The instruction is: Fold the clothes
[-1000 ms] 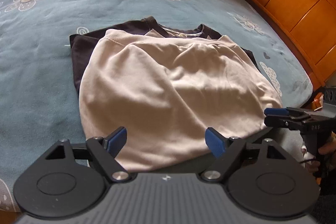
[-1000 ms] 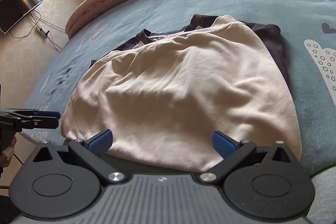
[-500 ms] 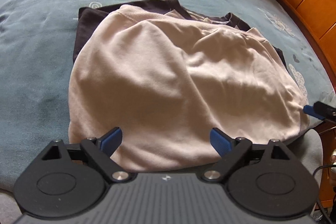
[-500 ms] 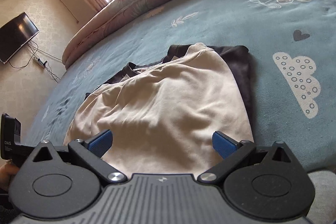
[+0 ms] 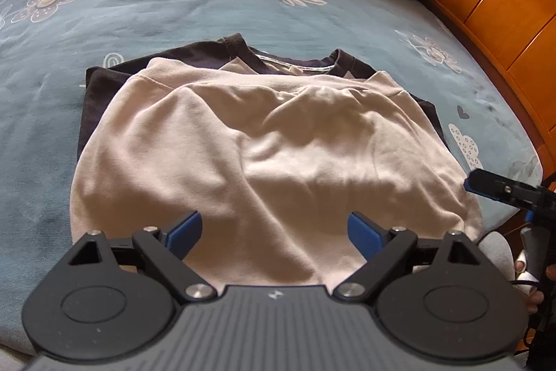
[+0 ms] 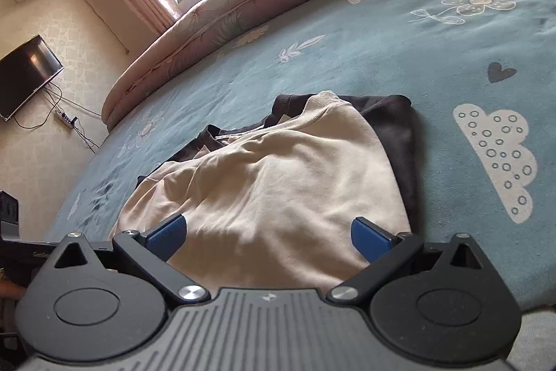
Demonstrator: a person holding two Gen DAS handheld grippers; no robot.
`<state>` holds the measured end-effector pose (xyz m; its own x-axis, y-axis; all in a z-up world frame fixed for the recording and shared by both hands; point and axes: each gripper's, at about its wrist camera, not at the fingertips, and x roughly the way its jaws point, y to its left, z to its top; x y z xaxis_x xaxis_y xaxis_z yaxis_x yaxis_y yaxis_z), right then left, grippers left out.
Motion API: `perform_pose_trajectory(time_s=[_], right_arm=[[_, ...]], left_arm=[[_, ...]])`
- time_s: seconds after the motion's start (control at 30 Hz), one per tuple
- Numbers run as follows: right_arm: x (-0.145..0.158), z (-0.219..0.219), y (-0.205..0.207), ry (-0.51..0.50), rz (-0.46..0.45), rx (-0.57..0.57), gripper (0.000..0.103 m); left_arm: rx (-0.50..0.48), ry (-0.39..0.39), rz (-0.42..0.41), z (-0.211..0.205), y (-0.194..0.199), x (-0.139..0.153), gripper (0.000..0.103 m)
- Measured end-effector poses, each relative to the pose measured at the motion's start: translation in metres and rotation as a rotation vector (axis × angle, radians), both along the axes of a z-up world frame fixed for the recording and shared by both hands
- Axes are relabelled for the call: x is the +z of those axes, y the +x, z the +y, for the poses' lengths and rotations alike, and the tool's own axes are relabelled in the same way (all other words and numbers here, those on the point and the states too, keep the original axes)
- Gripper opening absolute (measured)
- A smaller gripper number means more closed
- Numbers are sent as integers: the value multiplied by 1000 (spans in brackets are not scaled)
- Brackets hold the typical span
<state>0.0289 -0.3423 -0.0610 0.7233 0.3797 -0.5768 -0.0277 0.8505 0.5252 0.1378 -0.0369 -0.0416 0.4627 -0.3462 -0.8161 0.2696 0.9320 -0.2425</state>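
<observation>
Left tool (image 5: 274, 228): your jaws stand wide apart with nothing between the blue pads, having just opened a little further. Straight ahead of and below the tool lies the cream top (image 5: 271, 155), spread over a dark garment (image 5: 100, 93) on the blue bedspread (image 5: 173, 6). Its near hem runs across your line of reach, just under the pads; the neck end lies away from you. Off to the tool's right, the right tool (image 5: 500, 186) hovers beside the cream top's right edge.

Right tool (image 6: 269, 233): jaws apart here too, clamped on nothing. The cream top (image 6: 278, 197) sits ahead and slightly left of the tool, its length running away from you towards the quilt roll (image 6: 215, 23). The dark garment (image 6: 399, 127) shows along the tool's right side. By my judgement each hand is nearest its own hem corner, so the fold likely begins there.
</observation>
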Motion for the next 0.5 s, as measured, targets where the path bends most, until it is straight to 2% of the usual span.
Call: perform_pose_trajectory(time_s=[0.13,0.17,0.27,0.37,0.5], right_arm=[[-28,-6,8,-1,70,-61,103],[-29,-9,4,11,51,-59,103],[-17,-12,0,-10,62,-75,103],[-1,-6,2,-76,6,-66,103],[-3,10,21,-157,3,-36,103]], left_arm=[[36,8,3,11,-1,-2,91],[48,9,10,14,1,-4,91],[63,-4,18,20,8,-10,91],[60,-46,13,21,18,-13,91],[49,-44,-29,16,32,-14,91]])
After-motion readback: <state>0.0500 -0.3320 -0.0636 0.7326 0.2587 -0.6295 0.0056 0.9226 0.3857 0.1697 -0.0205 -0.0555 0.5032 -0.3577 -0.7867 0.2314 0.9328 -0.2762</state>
